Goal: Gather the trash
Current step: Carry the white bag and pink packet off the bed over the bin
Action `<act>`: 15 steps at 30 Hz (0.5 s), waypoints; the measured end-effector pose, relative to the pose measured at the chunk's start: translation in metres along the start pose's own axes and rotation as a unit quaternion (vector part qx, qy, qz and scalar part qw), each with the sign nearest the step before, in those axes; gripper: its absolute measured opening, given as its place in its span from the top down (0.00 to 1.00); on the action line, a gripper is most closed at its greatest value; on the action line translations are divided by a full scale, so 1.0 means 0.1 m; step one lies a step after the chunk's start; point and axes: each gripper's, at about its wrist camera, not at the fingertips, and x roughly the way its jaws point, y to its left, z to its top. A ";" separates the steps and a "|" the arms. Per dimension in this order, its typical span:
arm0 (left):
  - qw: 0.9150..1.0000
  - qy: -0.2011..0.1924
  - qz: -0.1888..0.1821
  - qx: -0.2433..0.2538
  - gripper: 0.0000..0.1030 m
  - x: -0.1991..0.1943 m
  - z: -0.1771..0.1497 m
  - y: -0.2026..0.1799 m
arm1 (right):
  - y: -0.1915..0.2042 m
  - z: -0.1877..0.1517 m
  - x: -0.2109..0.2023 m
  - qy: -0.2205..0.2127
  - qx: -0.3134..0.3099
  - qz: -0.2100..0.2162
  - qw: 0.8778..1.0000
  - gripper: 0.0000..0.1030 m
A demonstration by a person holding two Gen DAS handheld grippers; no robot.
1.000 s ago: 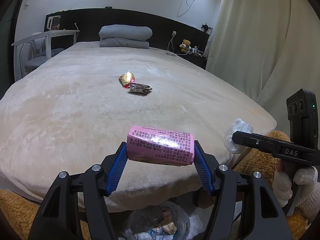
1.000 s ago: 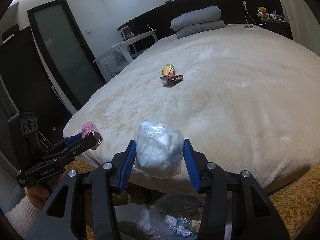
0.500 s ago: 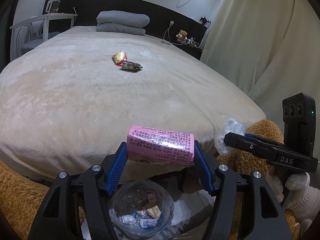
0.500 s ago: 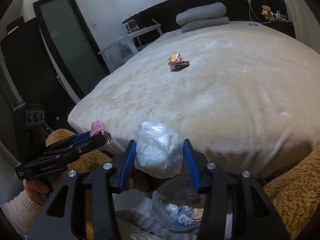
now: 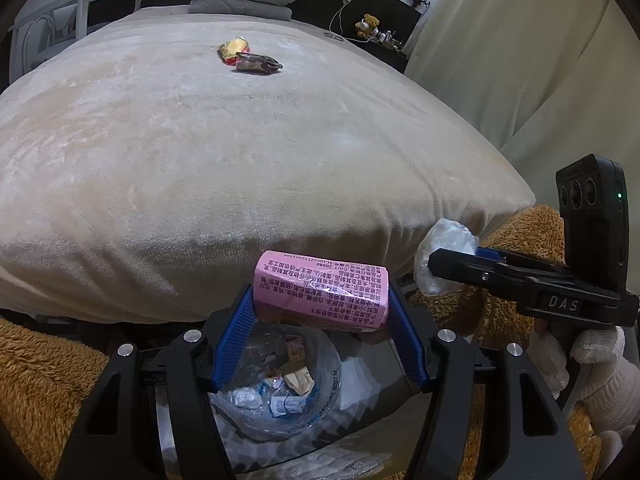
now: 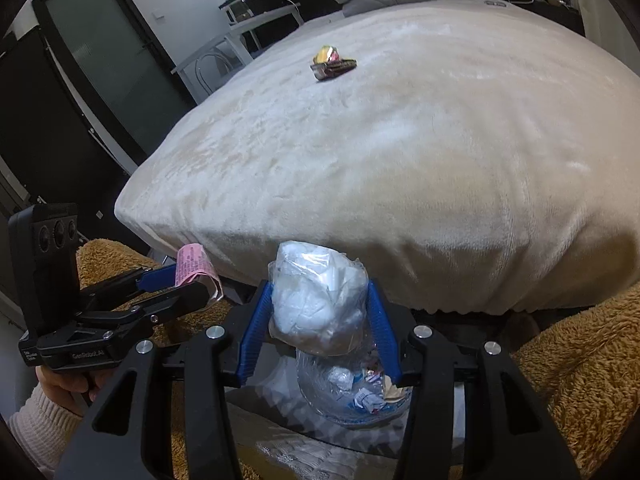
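Pink packet (image 5: 322,294): clamped by the left gripper (image 5: 322,320), low centre of frame.
White plastic wad (image 6: 318,298): clamped by the right gripper (image 6: 316,330).
Bin (image 5: 276,384): clear-lined, part filled, now directly beneath both loads.
Change: both grippers have been lowered from bed (image 5: 240,152) height toward the bin.
Meaning: release is judged next.
Remaining: two wrappers (image 5: 250,58), upper centre of the bed.
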 end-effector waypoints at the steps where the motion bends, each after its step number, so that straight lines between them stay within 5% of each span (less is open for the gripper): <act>1: 1.000 0.006 0.000 0.000 0.39 0.03 -0.01 0.00 | -0.03 -0.01 0.06 0.011 0.004 -0.003 1.000 0.53; 15: 0.991 0.135 0.026 0.007 0.39 0.60 -0.17 0.02 | -0.33 -0.10 0.67 0.145 0.072 -0.023 0.987 0.53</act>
